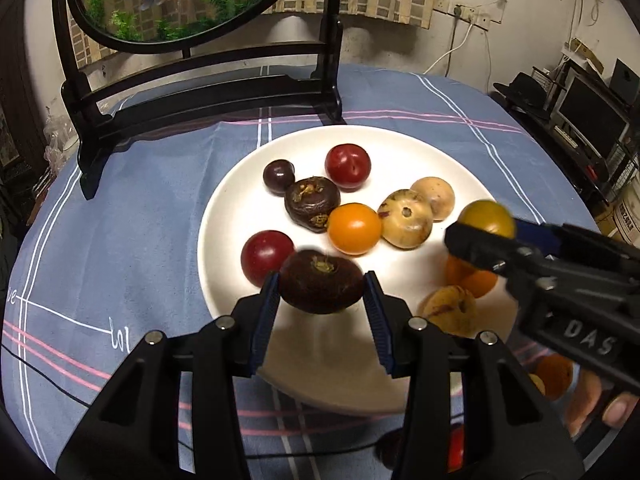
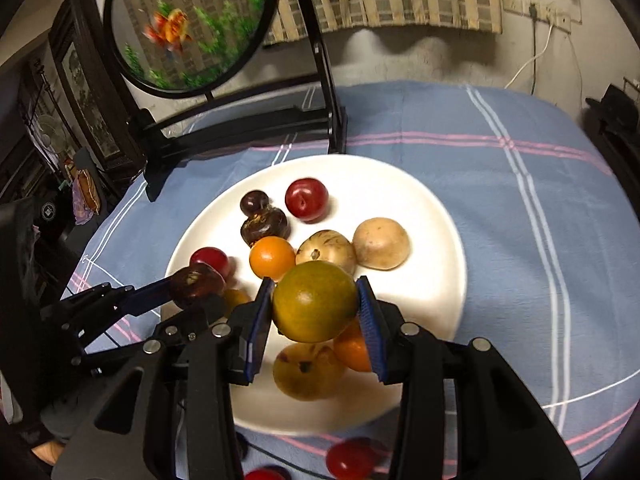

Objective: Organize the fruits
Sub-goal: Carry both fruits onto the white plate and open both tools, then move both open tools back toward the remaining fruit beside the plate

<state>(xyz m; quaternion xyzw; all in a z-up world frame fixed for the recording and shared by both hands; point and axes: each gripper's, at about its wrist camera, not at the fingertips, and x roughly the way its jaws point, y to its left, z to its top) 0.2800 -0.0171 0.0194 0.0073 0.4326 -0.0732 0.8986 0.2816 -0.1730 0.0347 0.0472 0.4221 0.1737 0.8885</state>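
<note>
Clamped between the left gripper [image 1: 321,294], a dark brown fruit [image 1: 321,281] hangs over the plate [image 1: 240,184]'s near-left rim, ready to join the fruit already there. From the right wrist, the right gripper [image 2: 316,307] grips a green-orange citrus [image 2: 314,301] above the plate's near edge.

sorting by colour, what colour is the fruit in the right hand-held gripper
Green fading to yellow-orange fruit, clearest in the right wrist view.

Glossy white plate [image 1: 400,148] on matt cloth [image 1: 120,220] (woven, striped) — smooth-skinned plums [image 1: 347,167].
</note>
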